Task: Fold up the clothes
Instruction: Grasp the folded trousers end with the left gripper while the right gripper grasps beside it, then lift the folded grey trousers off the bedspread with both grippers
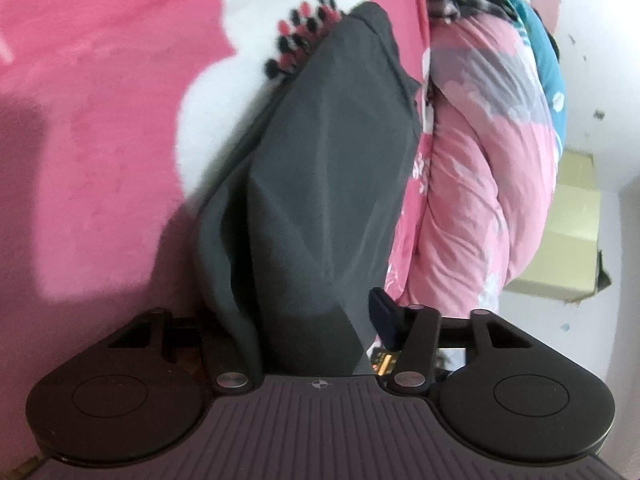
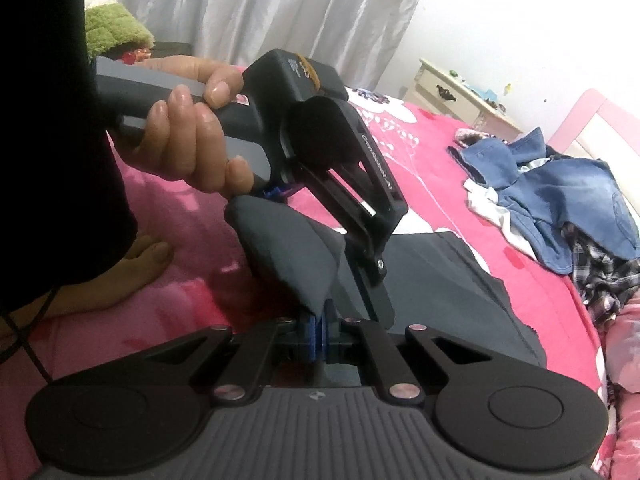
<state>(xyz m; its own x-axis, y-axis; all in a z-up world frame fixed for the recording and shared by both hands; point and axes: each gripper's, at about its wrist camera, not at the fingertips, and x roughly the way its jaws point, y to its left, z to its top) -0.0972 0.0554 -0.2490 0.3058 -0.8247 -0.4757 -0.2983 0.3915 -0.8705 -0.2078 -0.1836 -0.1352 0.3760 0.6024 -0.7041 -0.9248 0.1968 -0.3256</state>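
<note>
A dark grey garment (image 2: 432,276) lies on the pink bedspread (image 2: 452,184) of a bed, part flat and part lifted.

The right gripper (image 2: 318,334) is clenched on a raised fold of the garment: its blue pads (image 2: 320,340) meet with the cloth pinched between them, and the fold stands up as a rounded hump just ahead of the fingers.

In the right wrist view the left gripper (image 2: 376,292) comes down from the upper left, held by a hand (image 2: 188,136), with its fingers reaching onto the flat part of the garment just beside the right gripper. In its own view the garment drapes straight out from between the left gripper's (image 1: 320,344) fingers and covers most of them; one blue pad (image 1: 382,312) shows at the right edge of the cloth. The fingers stand apart with cloth filling the gap, so whether they grip it I cannot tell.

Beyond the garment lie a pile of denim clothes (image 2: 560,196) and a checked piece (image 2: 604,276), well apart from both grippers. A pink quilt (image 1: 480,168) lies beside the garment.
</note>
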